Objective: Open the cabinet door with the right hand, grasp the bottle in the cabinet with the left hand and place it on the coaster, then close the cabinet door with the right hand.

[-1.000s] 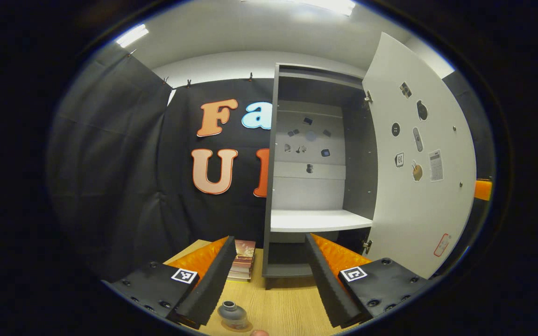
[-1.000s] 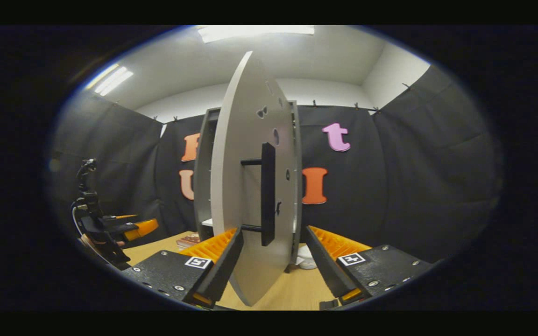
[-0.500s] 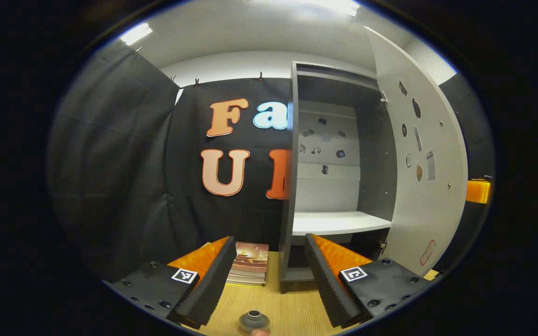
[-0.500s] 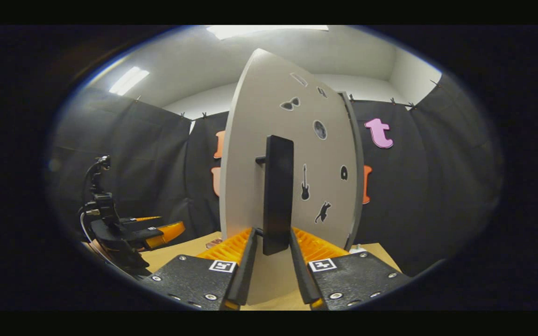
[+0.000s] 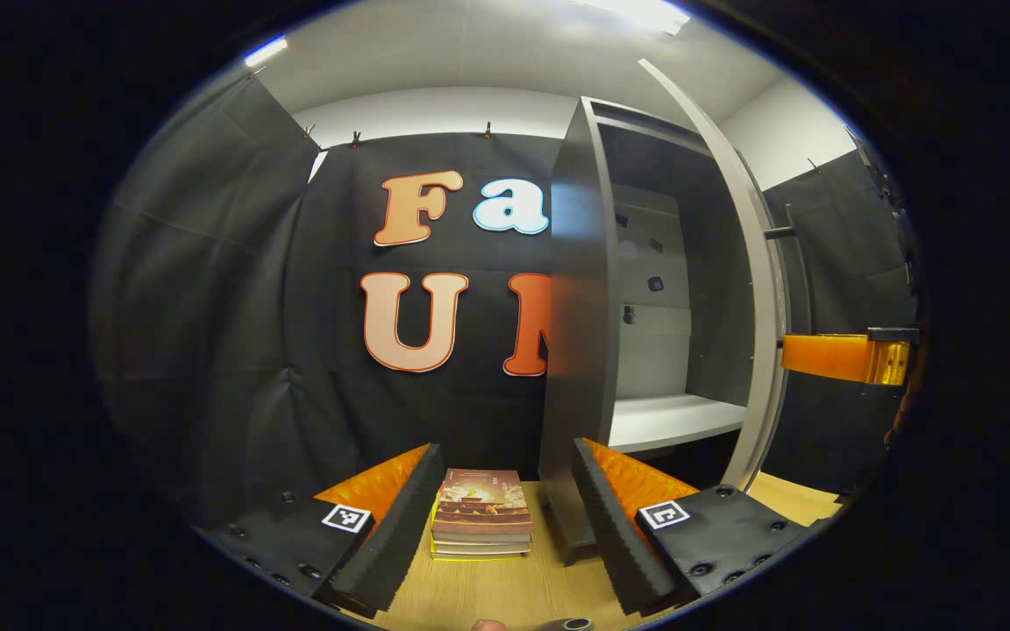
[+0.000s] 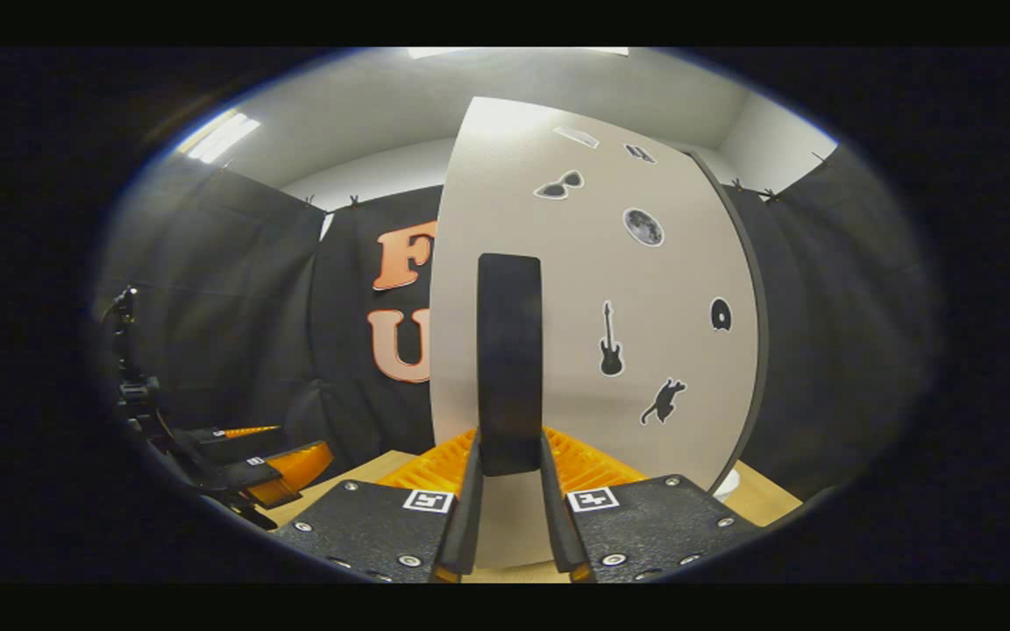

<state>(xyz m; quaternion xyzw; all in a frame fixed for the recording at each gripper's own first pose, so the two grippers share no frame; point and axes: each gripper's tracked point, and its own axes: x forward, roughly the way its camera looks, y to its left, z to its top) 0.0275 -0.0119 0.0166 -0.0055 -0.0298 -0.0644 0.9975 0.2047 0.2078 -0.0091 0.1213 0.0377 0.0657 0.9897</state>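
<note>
Tabletop (image 5: pixel 505 592) betw. left gripper (image 5: pixel 505 517) fingers: pale wood-grain laminate, smooth, low sheen. Left gripper's pads (image 5: pixel 391 530) are black ridged foam, matt; orange ribbed plastic behind, slightly glossy; black textured plates w/ metal screw heads. Just ahead of it, stack of books (image 5: pixel 480 526) w/ glossy printed paper cover. Cabinet (image 5: pixel 584 333) side panel: grey matt board, smooth; shelf (image 5: pixel 672 421) inside white, matt. Ahead of right gripper (image 6: pixel 509 517), cabinet door (image 6: pixel 636 298) is off-white matt board w/ flat stickers; handle (image 6: pixel 509 364) betw. its fingers black, matt, prob. plastic.
</note>
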